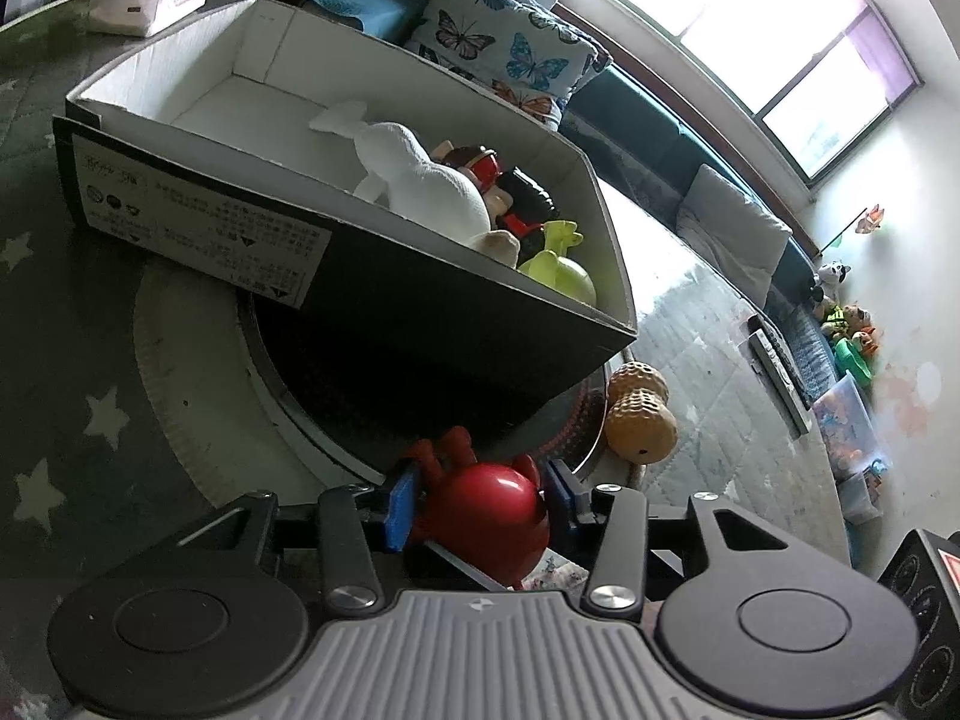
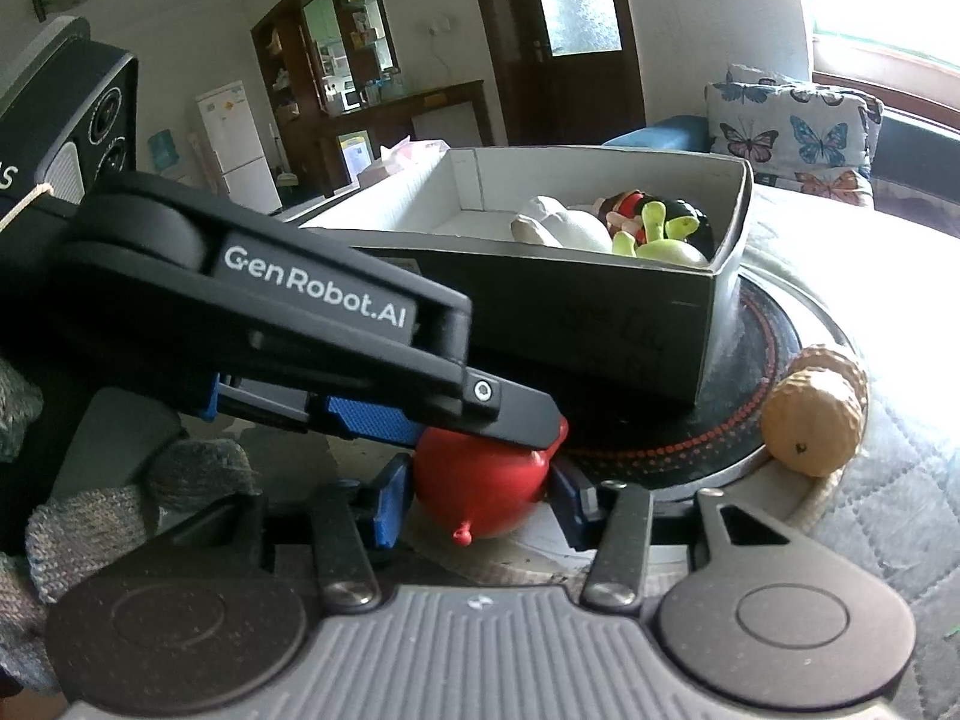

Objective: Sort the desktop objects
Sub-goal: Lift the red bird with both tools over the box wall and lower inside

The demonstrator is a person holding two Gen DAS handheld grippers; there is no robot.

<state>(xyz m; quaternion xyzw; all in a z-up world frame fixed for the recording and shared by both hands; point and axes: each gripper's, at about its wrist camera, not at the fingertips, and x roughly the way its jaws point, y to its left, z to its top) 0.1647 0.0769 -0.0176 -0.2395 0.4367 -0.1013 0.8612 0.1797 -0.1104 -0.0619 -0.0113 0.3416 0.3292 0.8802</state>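
While both of my tools sit on the glossy red rubber pig-shaped toy (image 1: 486, 510), the step I judge to be in hand is passing or lifting it toward the black cardboard box with the white lining (image 1: 384, 300), so I should let only one tool carry it before moving. My left gripper (image 1: 483, 504) has its blue pads pressed to the toy's flanks, closed about as far as the round body allows; my right gripper (image 2: 480, 501) flanks the same toy, pads touching or very nearly so. The toy hangs just in front of the box's near wall, below its rim. Its long axis runs away from my left camera, stubby legs pointing at the box. A tan knobbly peanut-shaped toy (image 1: 639, 420) lies beside the box's near corner.
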